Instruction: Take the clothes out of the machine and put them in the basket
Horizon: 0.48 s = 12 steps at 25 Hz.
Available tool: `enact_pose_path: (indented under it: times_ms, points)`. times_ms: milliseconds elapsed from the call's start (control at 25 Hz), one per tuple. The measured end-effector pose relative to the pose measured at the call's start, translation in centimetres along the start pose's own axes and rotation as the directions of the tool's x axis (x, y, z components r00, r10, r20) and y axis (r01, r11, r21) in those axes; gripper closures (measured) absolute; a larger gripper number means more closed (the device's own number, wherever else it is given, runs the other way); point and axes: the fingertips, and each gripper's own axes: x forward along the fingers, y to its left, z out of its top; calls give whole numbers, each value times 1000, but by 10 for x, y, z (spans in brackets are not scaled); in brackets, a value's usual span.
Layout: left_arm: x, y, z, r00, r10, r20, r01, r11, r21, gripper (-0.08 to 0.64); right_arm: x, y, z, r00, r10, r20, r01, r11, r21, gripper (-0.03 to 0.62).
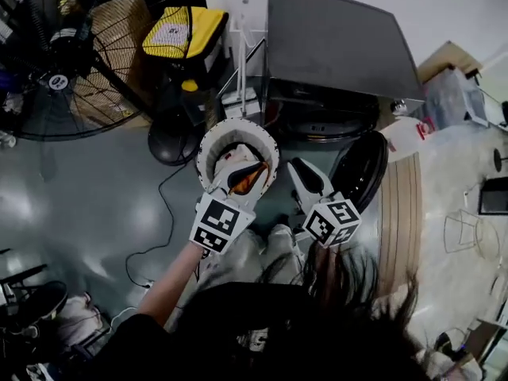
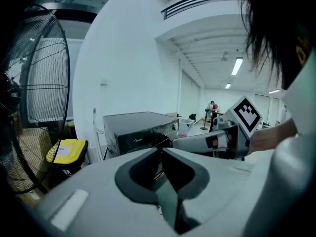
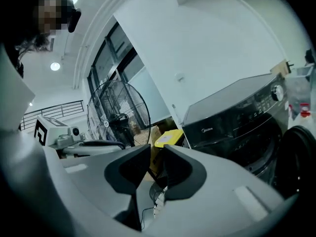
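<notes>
The left claw point(image 1: 242, 169) is held over the white laundry basket point(image 1: 236, 124), jaws closed tip to tip, with no garment made out between them. The right claw point(image 1: 300, 171) is parted by a narrow gap and empty, beside the washing machine point(image 1: 341, 46), whose door point(image 1: 361, 169) is open. No clothes can be discerned in the dark drum. Being soft and light, they would probably be best pinched at a bunched fold.

Setting was an open, workshop-like hall: glossy grey floor point(image 1: 87, 193), large standing fan point(image 1: 55, 66), washing machine point(image 1: 333, 46), ceiling strip lights point(image 2: 237, 66), loose cable point(image 1: 170, 213).
</notes>
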Motion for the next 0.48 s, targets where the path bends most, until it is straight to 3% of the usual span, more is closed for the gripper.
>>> enact_pose_path:
  times_ms: [280,480]
  points:
    - [-11,-25,15,997,-69,23,68,997,21,537,-48,11,17,997,-72,37,73,997,-27,506]
    - [-10,-44,20,994,-96,45,96,995,-2,537,-74,15,26,994,-94,52,97,993,-61,512]
